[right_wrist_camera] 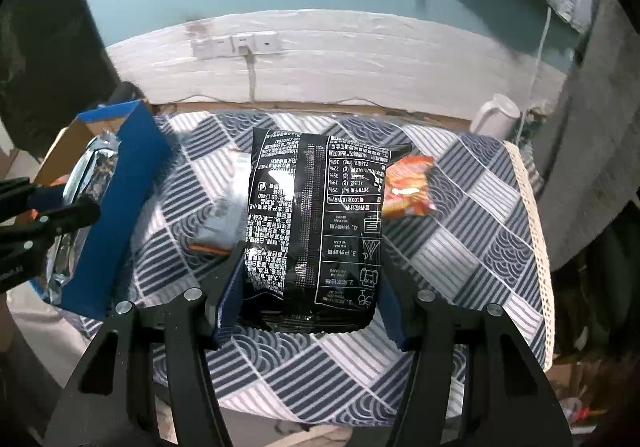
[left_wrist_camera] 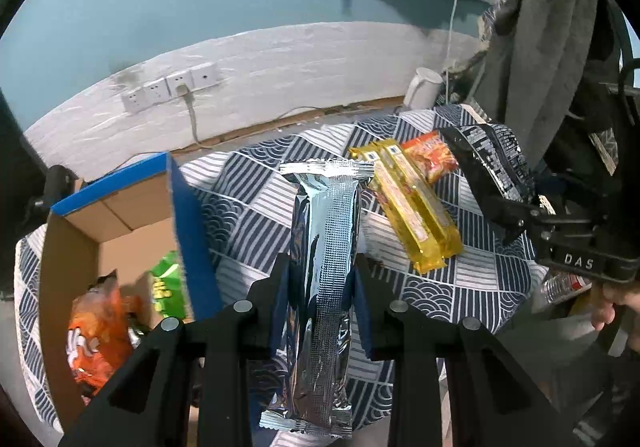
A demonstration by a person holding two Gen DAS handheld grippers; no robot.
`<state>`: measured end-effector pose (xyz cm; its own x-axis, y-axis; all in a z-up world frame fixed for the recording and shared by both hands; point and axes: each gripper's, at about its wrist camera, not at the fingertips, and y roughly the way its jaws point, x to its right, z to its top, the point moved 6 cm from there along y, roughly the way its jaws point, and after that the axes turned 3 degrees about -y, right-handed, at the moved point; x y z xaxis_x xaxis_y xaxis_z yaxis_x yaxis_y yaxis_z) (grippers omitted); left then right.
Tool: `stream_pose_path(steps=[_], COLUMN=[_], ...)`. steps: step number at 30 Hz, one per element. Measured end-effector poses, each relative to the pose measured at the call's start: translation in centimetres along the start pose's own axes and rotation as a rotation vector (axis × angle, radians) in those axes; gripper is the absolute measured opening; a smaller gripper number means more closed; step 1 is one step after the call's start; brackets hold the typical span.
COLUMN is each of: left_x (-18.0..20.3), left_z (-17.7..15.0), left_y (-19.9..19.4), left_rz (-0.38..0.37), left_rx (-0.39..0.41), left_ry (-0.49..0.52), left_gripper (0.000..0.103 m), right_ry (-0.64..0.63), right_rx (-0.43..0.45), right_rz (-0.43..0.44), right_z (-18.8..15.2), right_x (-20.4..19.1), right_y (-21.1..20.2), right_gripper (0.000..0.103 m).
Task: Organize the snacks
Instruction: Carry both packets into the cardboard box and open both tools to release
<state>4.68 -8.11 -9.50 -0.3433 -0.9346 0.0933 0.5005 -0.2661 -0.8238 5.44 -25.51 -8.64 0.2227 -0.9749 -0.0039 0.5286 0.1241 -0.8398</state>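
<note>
In the left wrist view my left gripper (left_wrist_camera: 321,265) is shut on a long silver foil snack packet (left_wrist_camera: 324,231), which hangs lengthwise above the patterned tablecloth (left_wrist_camera: 248,187). To its left stands an open cardboard box with blue walls (left_wrist_camera: 188,223), holding an orange chip bag (left_wrist_camera: 96,339) and a green packet (left_wrist_camera: 168,287). My right gripper (right_wrist_camera: 314,275) is shut on a black printed snack bag (right_wrist_camera: 316,215), lifted off the cloth. Yellow bars (left_wrist_camera: 416,207) and an orange-red packet (right_wrist_camera: 408,187) lie on the table. A grey-white packet (right_wrist_camera: 224,207) lies partly hidden behind the black bag.
A white mug (right_wrist_camera: 496,119) stands at the table's back right corner. Wall sockets with a plugged cable (left_wrist_camera: 180,87) sit behind the table. Grey clothing (left_wrist_camera: 552,39) hangs on the right, and a person's hand (left_wrist_camera: 612,307) grips the right tool.
</note>
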Motion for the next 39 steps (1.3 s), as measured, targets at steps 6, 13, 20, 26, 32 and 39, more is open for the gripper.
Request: stream_pose_path(steps=[6, 13, 20, 26, 32, 39], left_x=[-3.0, -7.0, -11.1, -14.9, -18.3, -21.4], left_z=[0.2, 0.1, 0.0, -0.6, -1.8, -2.9], left_y=[-1.3, -2.7, -4.4, -5.2, -5.1, -4.7], left_rz=[0.032, 0.065, 0.112, 0.144, 0.175, 0.185], left_rx=[0.018, 0.039, 0.072, 0.083, 0.067, 0.048], left_ry=[-0.045, -0.099, -0.152, -0.221, -0.285, -0.352], left_gripper=[0.030, 0.030, 0.030, 0.030, 0.030, 0.030], right_ry=[-0.032, -0.074, -0.119, -0.158, -0.199, -0.225], right_rx=[0.012, 0.022, 0.018, 0.015, -0.010, -0.042], right_rz=[0.051, 0.104, 0.140, 0.174, 0.207, 0.241], right_z=[1.7, 3.9, 5.5, 6.7, 7.3, 8.0], right_x=[-3.3, -7.6, -11.5, -15.5, -19.0, -22.0], right_y=[-0.2, -0.1, 0.3, 0.9, 2.2, 3.8], right_gripper=[0.058, 0.058, 0.058, 0.058, 0.058, 0.058])
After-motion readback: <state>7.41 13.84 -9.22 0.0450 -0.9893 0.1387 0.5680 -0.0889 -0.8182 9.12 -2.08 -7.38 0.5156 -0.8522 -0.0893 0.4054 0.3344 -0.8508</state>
